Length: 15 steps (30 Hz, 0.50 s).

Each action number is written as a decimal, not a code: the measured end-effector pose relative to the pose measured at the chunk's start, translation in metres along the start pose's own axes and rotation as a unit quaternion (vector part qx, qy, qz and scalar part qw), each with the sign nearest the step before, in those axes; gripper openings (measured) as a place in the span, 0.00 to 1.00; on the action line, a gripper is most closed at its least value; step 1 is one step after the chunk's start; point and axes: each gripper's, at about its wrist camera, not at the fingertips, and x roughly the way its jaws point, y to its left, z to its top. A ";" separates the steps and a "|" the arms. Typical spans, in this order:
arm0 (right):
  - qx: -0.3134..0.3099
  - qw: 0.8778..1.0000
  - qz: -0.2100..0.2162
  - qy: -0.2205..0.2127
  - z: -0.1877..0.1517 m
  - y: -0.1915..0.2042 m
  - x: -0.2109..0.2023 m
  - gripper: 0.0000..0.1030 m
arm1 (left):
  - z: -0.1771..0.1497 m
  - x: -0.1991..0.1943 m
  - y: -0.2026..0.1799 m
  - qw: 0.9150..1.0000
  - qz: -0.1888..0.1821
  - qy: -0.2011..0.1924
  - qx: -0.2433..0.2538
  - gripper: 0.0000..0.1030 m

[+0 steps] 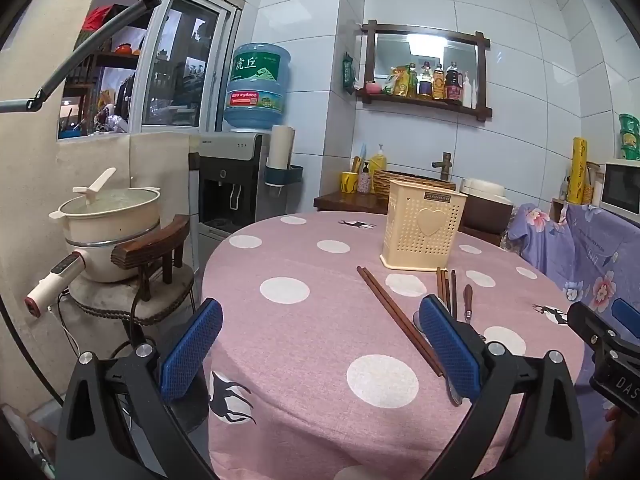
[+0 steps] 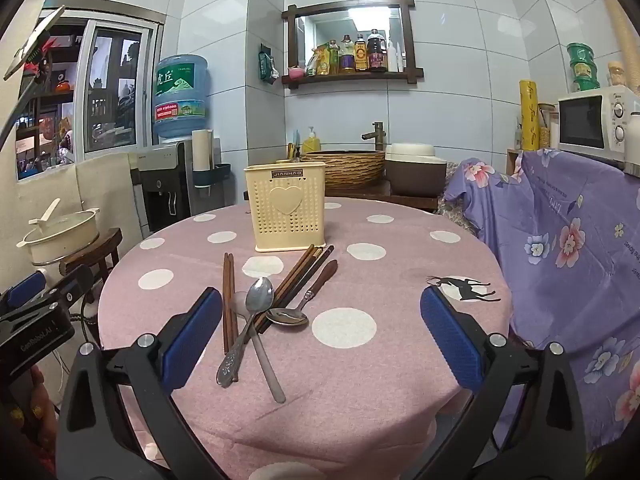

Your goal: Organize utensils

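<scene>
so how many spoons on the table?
3, in the right wrist view: a steel spoon across the chopsticks, a translucent spoon beneath it, a wood-handled spoon rightmost. None looks hidden.

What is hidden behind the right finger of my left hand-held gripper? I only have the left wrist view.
Observer: Three spoons: a metal spoon, a pale plastic spoon crossing beneath it, and a wooden-handled spoon.
Operator: Do they touch the chopsticks?
Observer: Yes. The metal spoon's handle lies over the chopstick pair; the wooden-handled spoon's bowl sits against the chopstick bunch.
Operator: Is the right hand-held gripper free?
Observer: Yes. The right hand-held gripper is wide open, with nothing between its fingers.
</scene>
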 end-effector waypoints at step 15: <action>0.001 1.000 0.001 0.000 -0.001 -0.001 0.001 0.95 | -0.002 0.005 -0.006 1.000 0.013 0.000 0.005 0.95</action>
